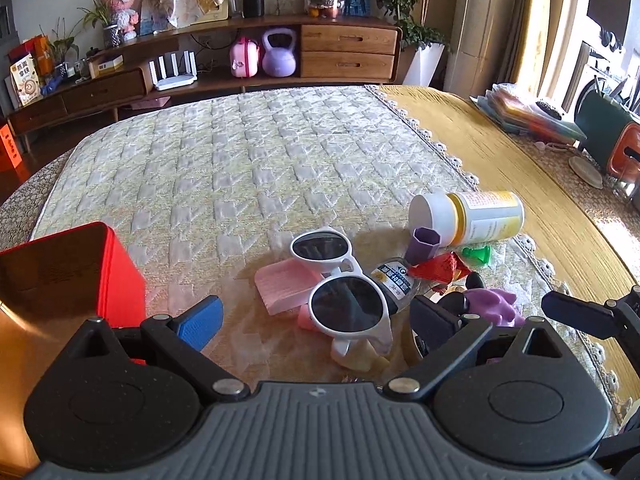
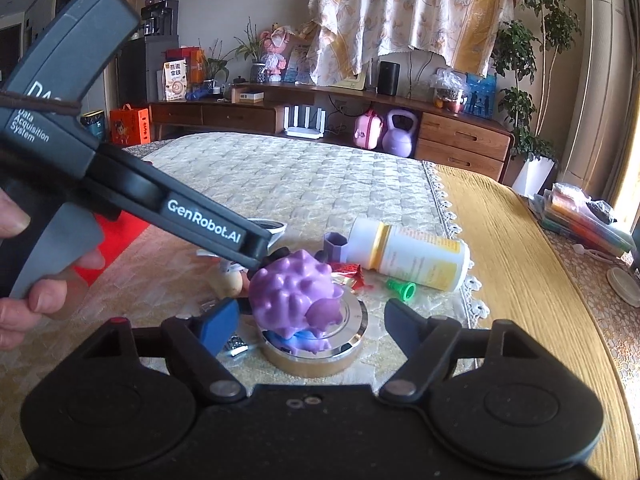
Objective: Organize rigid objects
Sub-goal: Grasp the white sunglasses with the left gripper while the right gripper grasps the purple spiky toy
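Left wrist view. Left gripper (image 1: 316, 322): jaws spread wide, nothing clamped; its blue pad (image 1: 200, 322) stands left of the pile and its dark finger (image 1: 434, 320) right of it. White sunglasses (image 1: 340, 280) lie between the fingers, touching neither pad as far as can be seen, resting over a pink soap-like block (image 1: 280, 286) and a small labelled bottle (image 1: 394, 280). Red box (image 1: 76, 272) at near left. Beyond the pile: white and yellow pill bottle (image 1: 468, 216) on its side, purple hexagonal cup (image 1: 424, 246) against its cap, red foil wrapper (image 1: 438, 266), green plastic piece (image 1: 478, 255). All sit on a quilted cream mat (image 1: 240, 168) over a yellow tablecloth (image 1: 500, 152).

Right wrist view. Right gripper (image 2: 310, 326): jaws partly open, nothing pinched. Purple spiky toy (image 2: 294, 290) sits between the fingers on a round metal disc (image 2: 352, 334); the blue pad (image 2: 222, 326) is just beside the toy's left flank, contact uncertain; the dark finger (image 2: 404, 328) stands apart on the right. The left gripper's body crosses from the upper left, held by a hand (image 2: 24, 276), its tip touching or just above the toy. The pill bottle lies further back, right of centre.
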`<state>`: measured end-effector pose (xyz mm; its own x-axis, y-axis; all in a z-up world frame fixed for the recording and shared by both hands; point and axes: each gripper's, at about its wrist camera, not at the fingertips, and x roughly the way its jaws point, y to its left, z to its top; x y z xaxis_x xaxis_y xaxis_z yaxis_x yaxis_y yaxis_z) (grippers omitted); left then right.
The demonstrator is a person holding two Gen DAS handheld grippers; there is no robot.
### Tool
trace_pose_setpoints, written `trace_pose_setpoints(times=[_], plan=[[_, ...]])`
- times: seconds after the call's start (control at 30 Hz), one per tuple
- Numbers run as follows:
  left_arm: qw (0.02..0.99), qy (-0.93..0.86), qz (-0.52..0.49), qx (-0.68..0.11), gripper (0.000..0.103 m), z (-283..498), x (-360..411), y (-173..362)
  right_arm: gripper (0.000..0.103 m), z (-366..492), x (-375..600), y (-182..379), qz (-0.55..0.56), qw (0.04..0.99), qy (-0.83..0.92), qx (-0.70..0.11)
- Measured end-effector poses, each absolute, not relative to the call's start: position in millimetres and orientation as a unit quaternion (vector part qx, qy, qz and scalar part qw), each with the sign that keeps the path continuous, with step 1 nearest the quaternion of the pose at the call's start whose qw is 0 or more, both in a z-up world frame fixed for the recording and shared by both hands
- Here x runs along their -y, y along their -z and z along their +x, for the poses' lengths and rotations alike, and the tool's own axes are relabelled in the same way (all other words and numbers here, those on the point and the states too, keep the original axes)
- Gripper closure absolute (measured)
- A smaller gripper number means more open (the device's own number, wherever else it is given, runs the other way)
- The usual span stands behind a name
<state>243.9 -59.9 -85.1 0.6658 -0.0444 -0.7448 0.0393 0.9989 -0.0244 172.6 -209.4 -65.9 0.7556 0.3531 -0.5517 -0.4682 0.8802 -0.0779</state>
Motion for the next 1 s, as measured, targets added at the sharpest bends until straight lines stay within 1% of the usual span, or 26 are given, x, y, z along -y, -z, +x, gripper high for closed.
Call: trace_pose_setpoints(times=[0.2,0.27,0.3,0.33,0.37,0.43,0.5,0.57,0.63,0.7,1.0], plan=[[0.911,0.021,-0.008,-0.412,0.004,251.6,59.0,92.2,0.030,176.6,207.3,67.3,-0.101,0.929,-0.229,-0.275],[0.911,0.025,-0.005,-0.412,0.011,252.4,60.0,93.3,0.033,178.0,205.9,67.9,-0.099,0.928,-0.231,-0.276],[0.911,0.026,-0.006,-0.412,0.015,252.7,60.1,93.6,0.037,178.7,204.9,68.1,-0.098,0.927,-0.231,-0.278],[0.910,0.027,-0.007,-0.413,0.017,253.6,60.4,93.8,0.041,179.1,204.5,68.0,-0.097,0.927,-0.231,-0.279],[0.910,0.027,-0.007,-0.414,0.019,254.1,60.7,94.0,0.043,179.8,204.4,68.1,-0.095,0.927,-0.232,-0.280],[0.910,0.027,-0.004,-0.413,0.030,253.9,61.2,94.6,0.048,181.0,205.2,68.2,-0.088,0.926,-0.233,-0.284],[0.909,0.031,-0.002,-0.415,0.037,254.3,61.9,95.7,0.051,181.0,205.4,68.2,-0.084,0.926,-0.232,-0.285],[0.909,0.033,-0.002,-0.416,0.043,253.9,62.8,96.1,0.051,180.8,205.5,68.4,-0.082,0.926,-0.232,-0.286],[0.908,0.036,-0.003,-0.417,0.053,254.2,62.9,96.4,0.051,180.7,205.6,68.1,-0.081,0.926,-0.231,-0.287],[0.907,0.036,-0.004,-0.420,0.061,254.6,62.7,96.8,0.051,180.4,205.2,67.6,-0.078,0.926,-0.232,-0.289],[0.913,0.032,-0.005,-0.406,0.061,249.9,57.7,88.8,0.051,182.0,208.7,65.3,-0.065,0.926,-0.226,-0.295]])
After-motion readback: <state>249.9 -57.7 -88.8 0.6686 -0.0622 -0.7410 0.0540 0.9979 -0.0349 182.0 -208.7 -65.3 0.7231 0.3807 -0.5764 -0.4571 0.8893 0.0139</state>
